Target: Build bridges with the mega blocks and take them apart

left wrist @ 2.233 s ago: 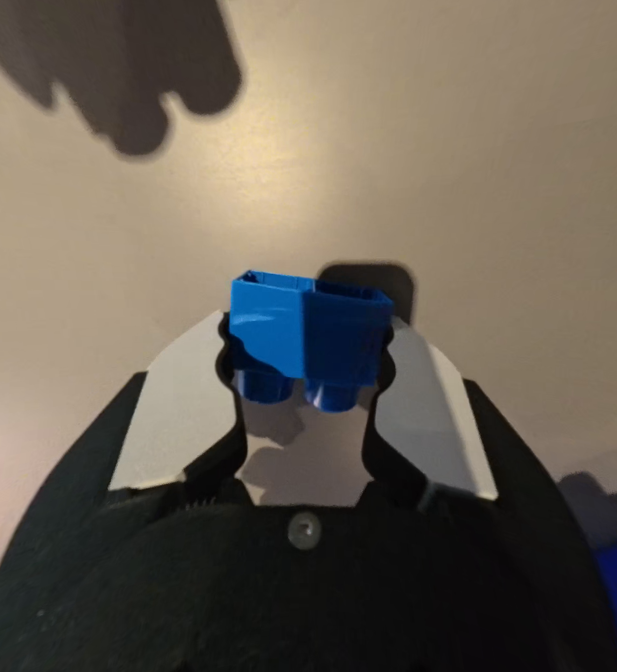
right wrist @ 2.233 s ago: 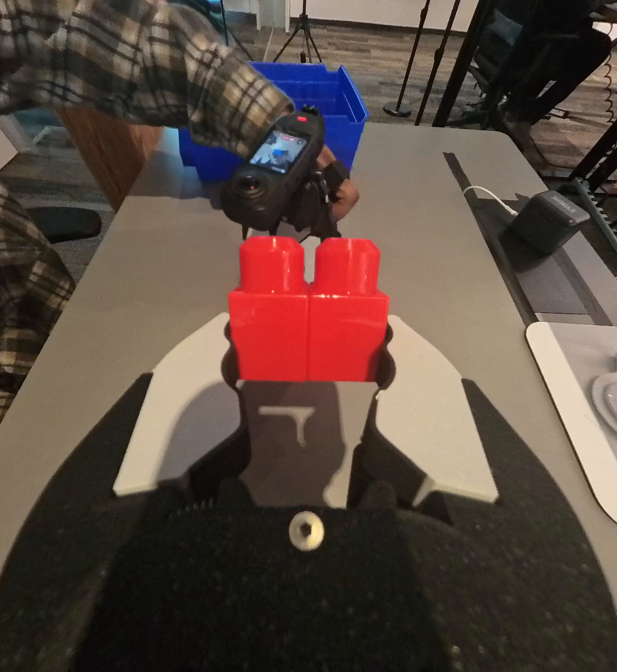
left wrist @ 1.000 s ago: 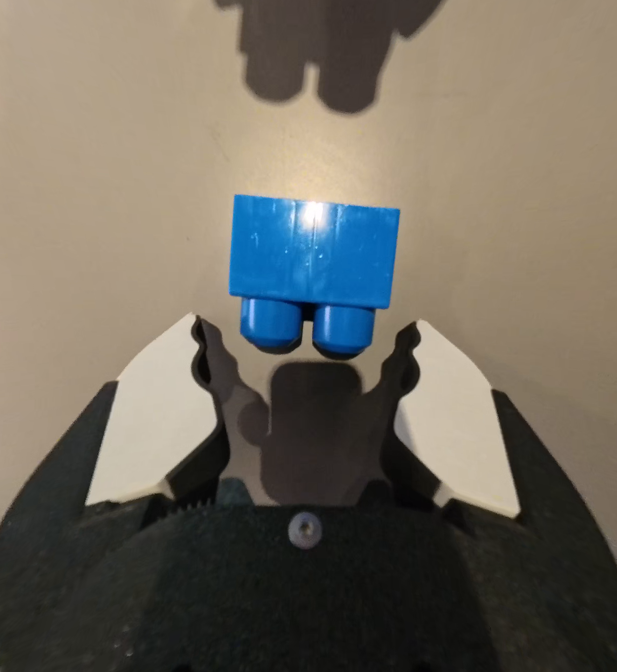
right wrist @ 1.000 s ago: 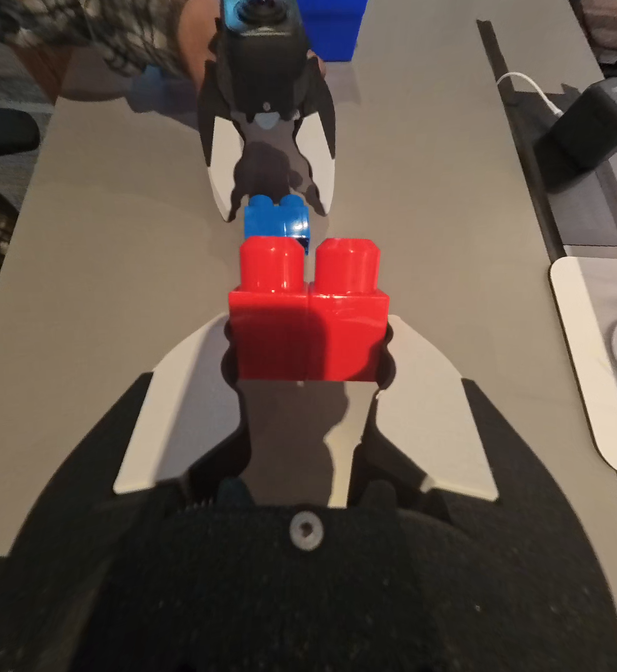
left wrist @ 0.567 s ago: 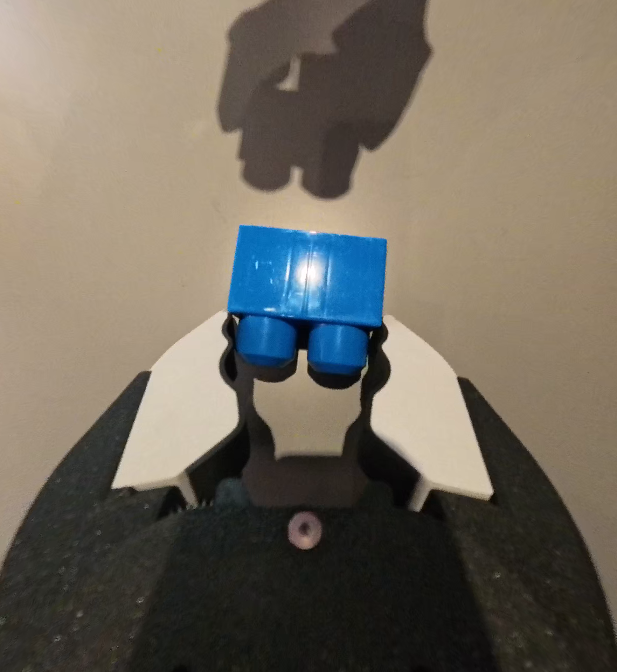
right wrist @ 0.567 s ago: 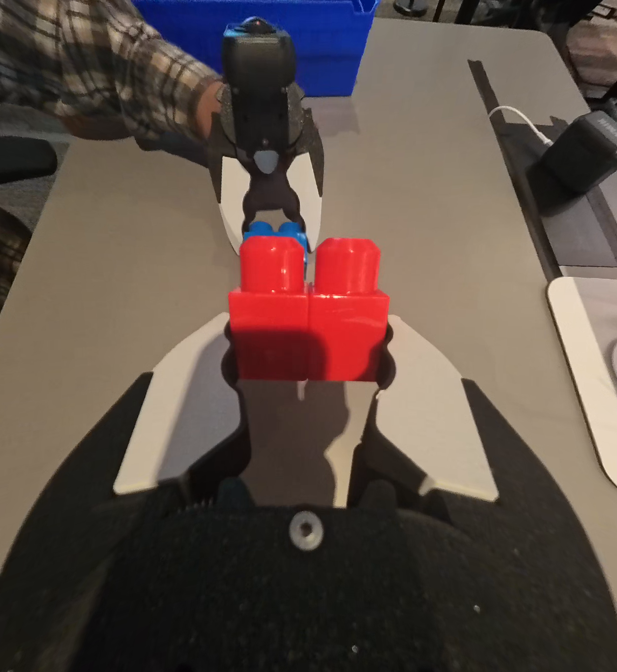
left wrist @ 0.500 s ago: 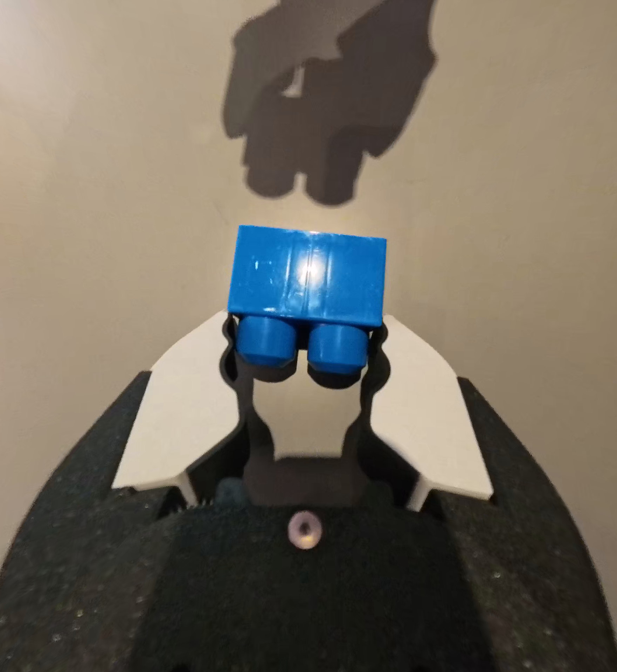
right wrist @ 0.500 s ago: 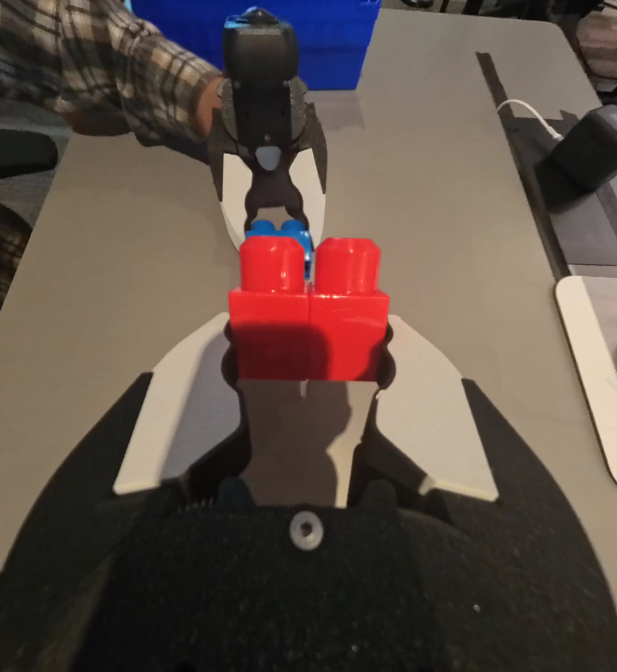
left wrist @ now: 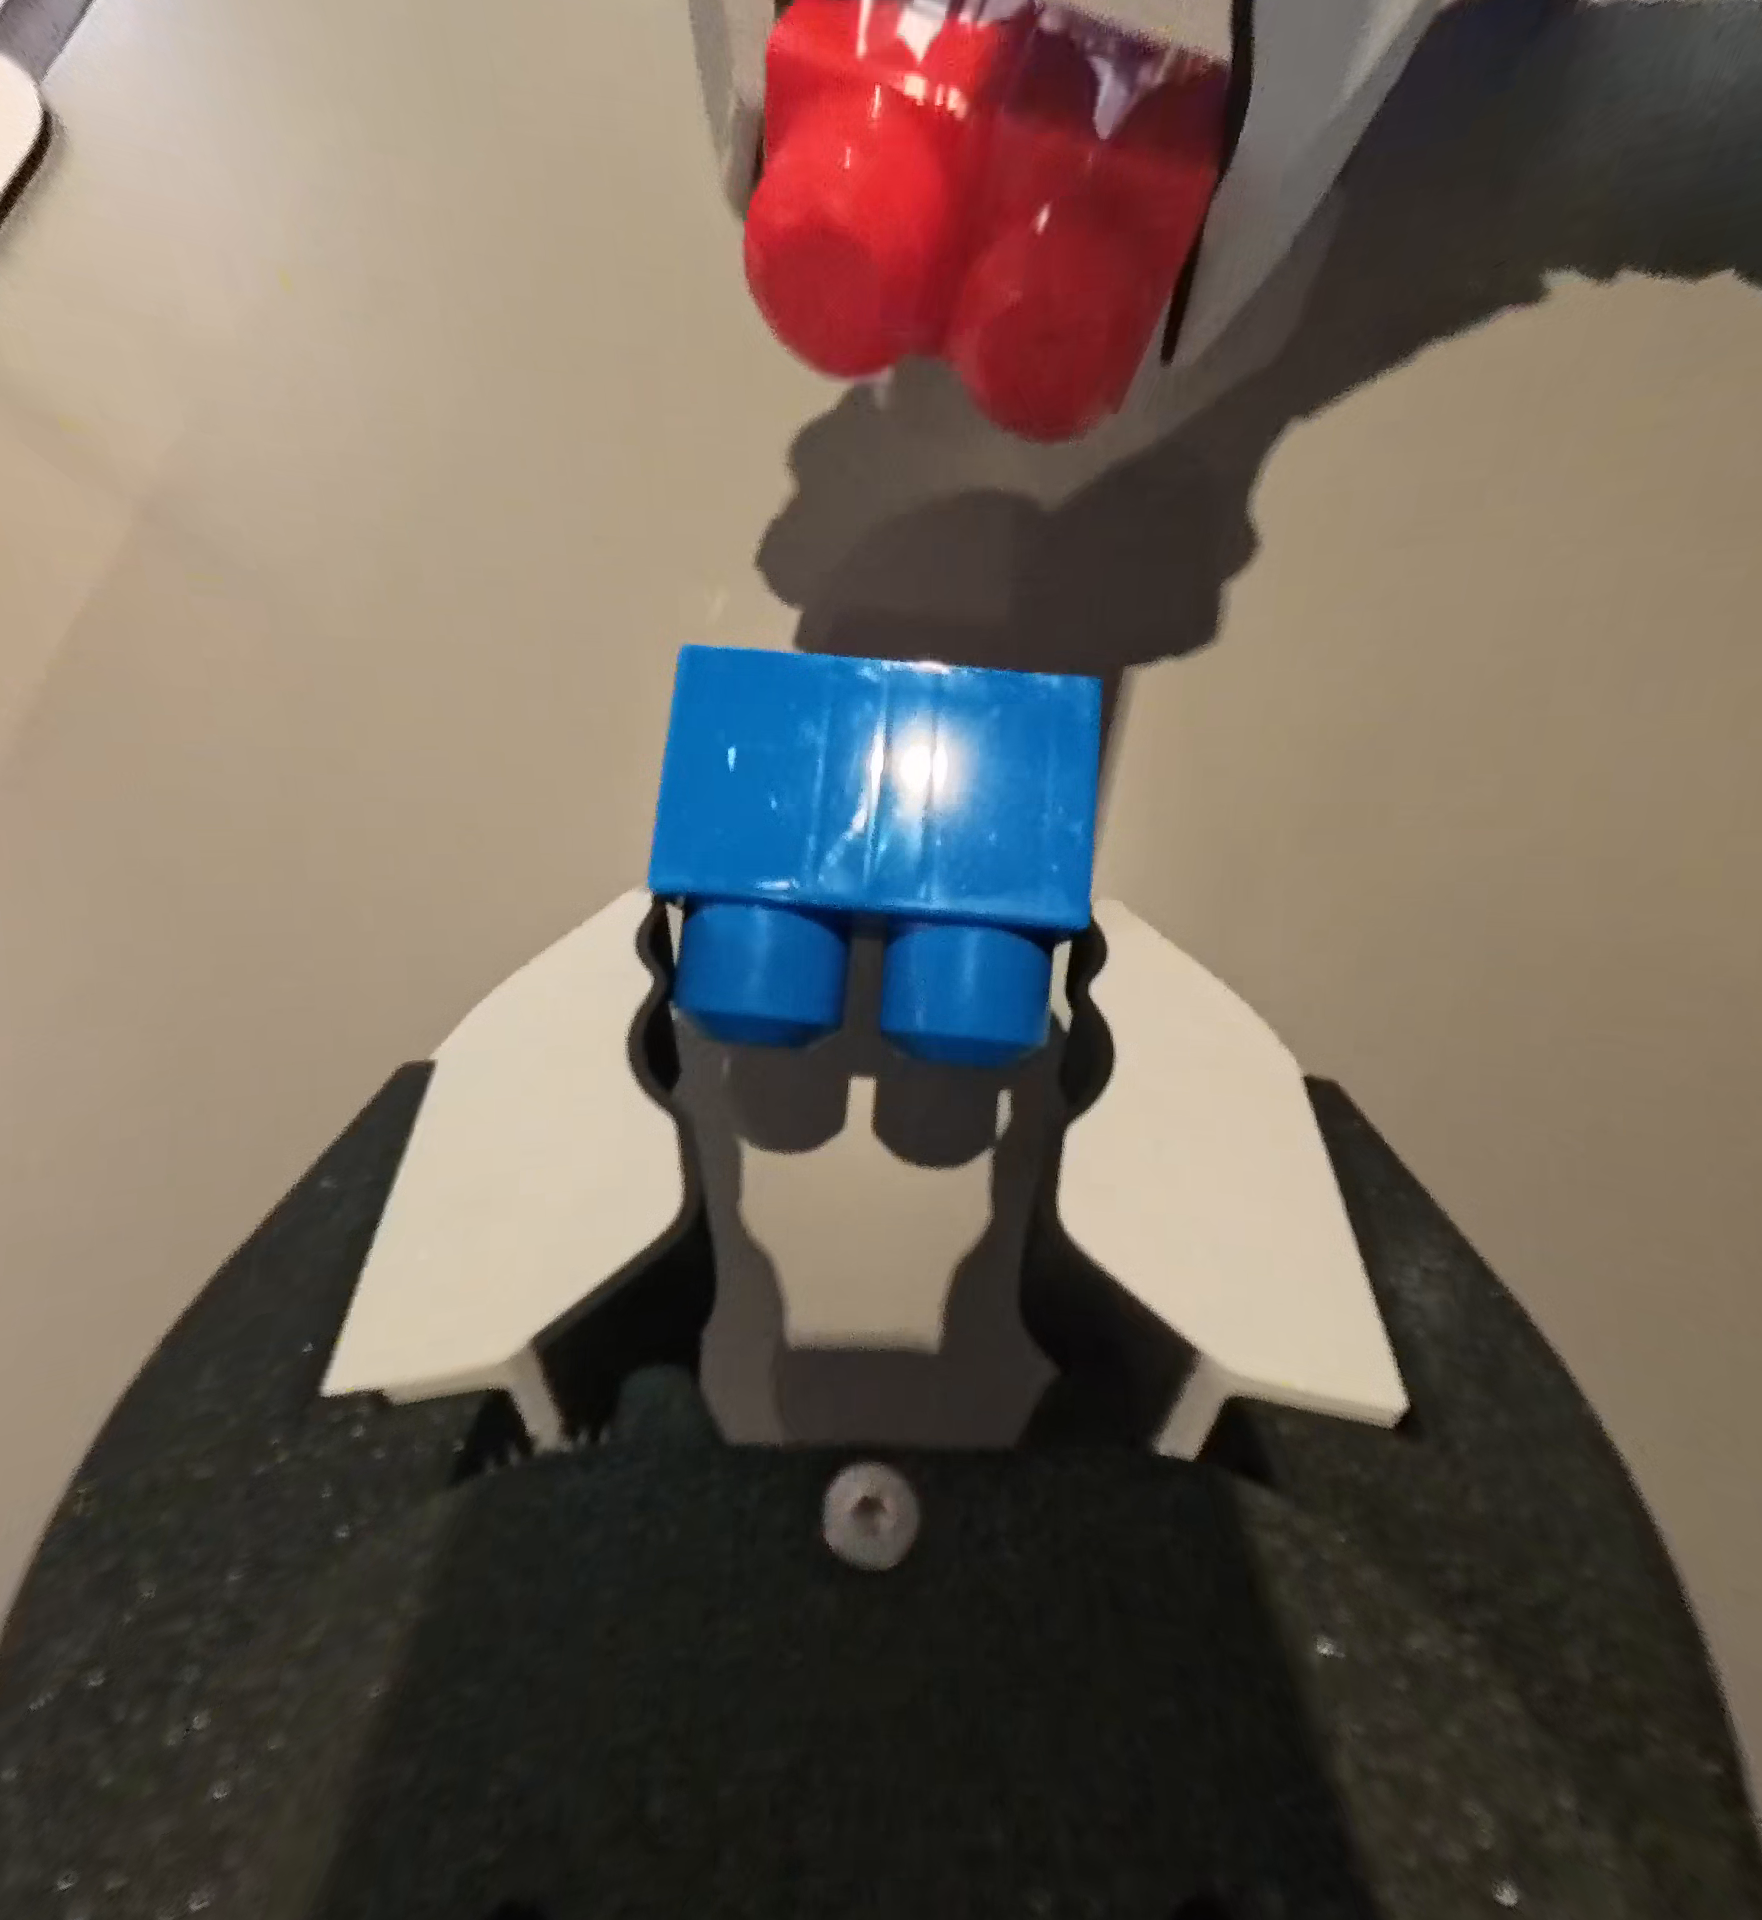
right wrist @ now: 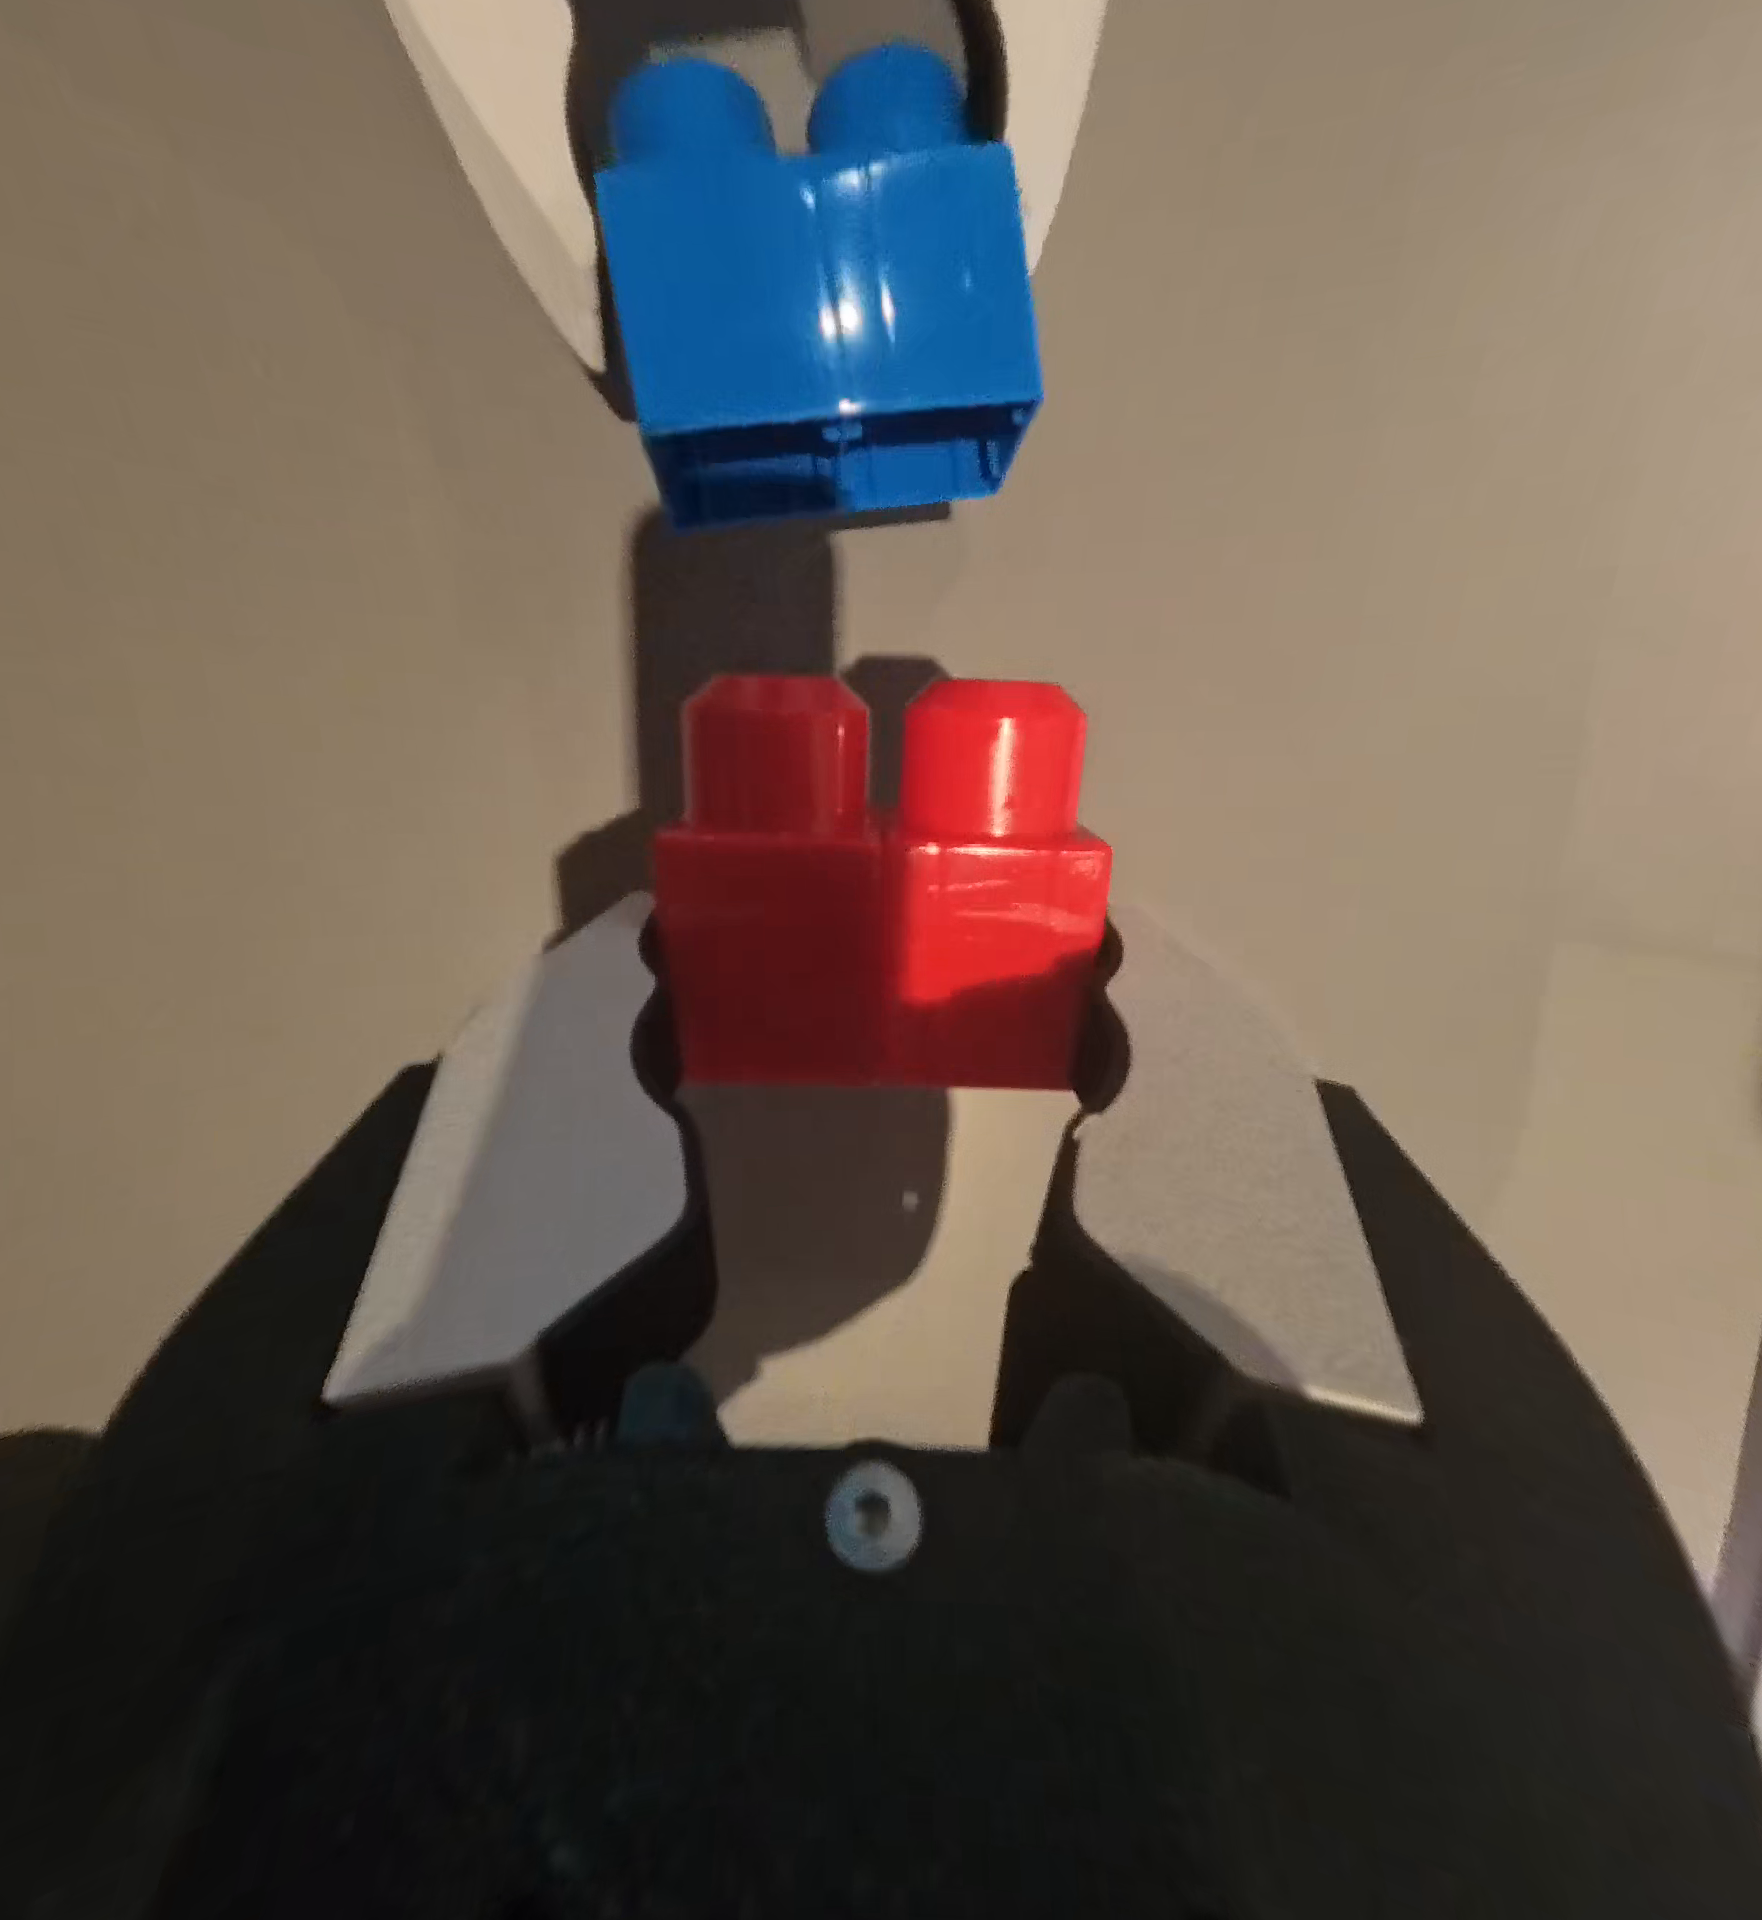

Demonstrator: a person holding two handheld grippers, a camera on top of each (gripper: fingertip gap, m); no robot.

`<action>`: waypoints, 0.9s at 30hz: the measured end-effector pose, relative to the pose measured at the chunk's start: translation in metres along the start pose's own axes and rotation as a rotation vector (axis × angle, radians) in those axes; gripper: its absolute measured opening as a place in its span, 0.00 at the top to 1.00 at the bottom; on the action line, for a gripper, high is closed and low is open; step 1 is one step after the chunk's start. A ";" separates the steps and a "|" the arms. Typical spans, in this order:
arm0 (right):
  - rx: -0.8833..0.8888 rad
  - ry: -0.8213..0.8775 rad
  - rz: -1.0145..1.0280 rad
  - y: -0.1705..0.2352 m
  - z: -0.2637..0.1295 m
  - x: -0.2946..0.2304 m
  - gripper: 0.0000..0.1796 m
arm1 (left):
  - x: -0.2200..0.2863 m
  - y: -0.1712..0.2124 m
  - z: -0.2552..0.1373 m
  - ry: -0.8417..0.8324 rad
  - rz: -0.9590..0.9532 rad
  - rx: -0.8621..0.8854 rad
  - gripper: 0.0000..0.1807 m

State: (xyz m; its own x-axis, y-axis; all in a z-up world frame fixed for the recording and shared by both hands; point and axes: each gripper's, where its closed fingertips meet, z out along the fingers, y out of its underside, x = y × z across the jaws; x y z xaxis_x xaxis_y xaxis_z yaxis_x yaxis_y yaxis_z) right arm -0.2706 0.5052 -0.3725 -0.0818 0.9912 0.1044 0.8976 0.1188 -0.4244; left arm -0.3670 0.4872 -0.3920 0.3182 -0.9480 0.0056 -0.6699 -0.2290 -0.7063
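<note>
Here the left hand-held gripper (left wrist: 872,971) clamps the blue block (left wrist: 877,790) by its studs. The right hand-held gripper (right wrist: 882,997) grips the red block (right wrist: 882,935), studs facing the blue block's hollow base above the counter (right wrist: 233,623).

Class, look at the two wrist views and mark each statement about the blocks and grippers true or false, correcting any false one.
1. The left gripper grips a blue block. True.
2. The right gripper is empty. False: it is shut on a red block.
3. The two blocks are already pressed together. False: a gap of bare table shows between them.
4. The red block's studs point toward the blue block. True.
5. The blue block's studs point toward the red block. False: its hollow underside faces the red block.
</note>
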 end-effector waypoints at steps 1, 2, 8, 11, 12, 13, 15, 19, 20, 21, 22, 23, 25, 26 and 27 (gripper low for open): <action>-0.033 0.002 -0.005 0.004 0.001 0.000 0.59 | 0.001 -0.004 0.003 0.004 0.007 0.007 0.60; -0.063 0.001 -0.012 0.007 0.002 0.000 0.59 | 0.002 -0.007 0.006 0.003 0.015 0.014 0.60; -0.164 -0.011 -0.052 0.008 0.006 -0.004 0.59 | 0.008 -0.019 0.016 0.023 0.033 0.029 0.60; -0.173 -0.022 -0.068 0.002 0.008 -0.007 0.59 | 0.012 -0.022 0.015 0.040 0.034 0.045 0.60; -0.177 -0.025 -0.073 0.001 0.009 -0.007 0.59 | 0.013 -0.024 0.014 0.045 0.032 0.051 0.60; -0.179 -0.031 -0.076 -0.001 0.010 -0.008 0.59 | 0.014 -0.024 0.014 0.046 0.035 0.052 0.60; -0.179 -0.047 -0.084 -0.004 0.013 -0.010 0.59 | 0.014 -0.025 0.013 0.044 0.039 0.055 0.60; -0.160 -0.084 -0.089 -0.010 0.015 -0.015 0.59 | 0.017 -0.025 0.012 0.052 0.042 0.064 0.60; -0.141 -0.104 -0.084 -0.013 0.016 -0.018 0.59 | 0.018 -0.026 0.012 0.058 0.043 0.069 0.60; -0.144 -0.113 -0.080 -0.013 0.017 -0.020 0.59 | 0.019 -0.025 0.013 0.058 0.044 0.066 0.60; -0.145 -0.111 -0.084 -0.012 0.018 -0.019 0.59 | 0.019 -0.024 0.014 0.056 0.047 0.059 0.60; -0.146 -0.115 -0.083 -0.012 0.020 -0.020 0.59 | 0.020 -0.022 0.014 0.058 0.050 0.053 0.60; -0.145 -0.131 -0.074 -0.011 0.023 -0.022 0.59 | 0.021 -0.020 0.016 0.067 0.052 0.039 0.60; -0.150 -0.137 -0.071 -0.010 0.025 -0.023 0.59 | 0.022 -0.018 0.017 0.069 0.054 0.028 0.60; -0.160 -0.137 -0.070 -0.010 0.025 -0.024 0.59 | 0.022 -0.017 0.017 0.067 0.058 0.016 0.60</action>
State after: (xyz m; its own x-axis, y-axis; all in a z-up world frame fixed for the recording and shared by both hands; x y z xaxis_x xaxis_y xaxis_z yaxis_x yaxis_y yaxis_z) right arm -0.2883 0.4819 -0.3938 -0.1948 0.9808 0.0003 0.9440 0.1876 -0.2713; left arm -0.3367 0.4738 -0.3920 0.2330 -0.9724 0.0117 -0.6751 -0.1704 -0.7178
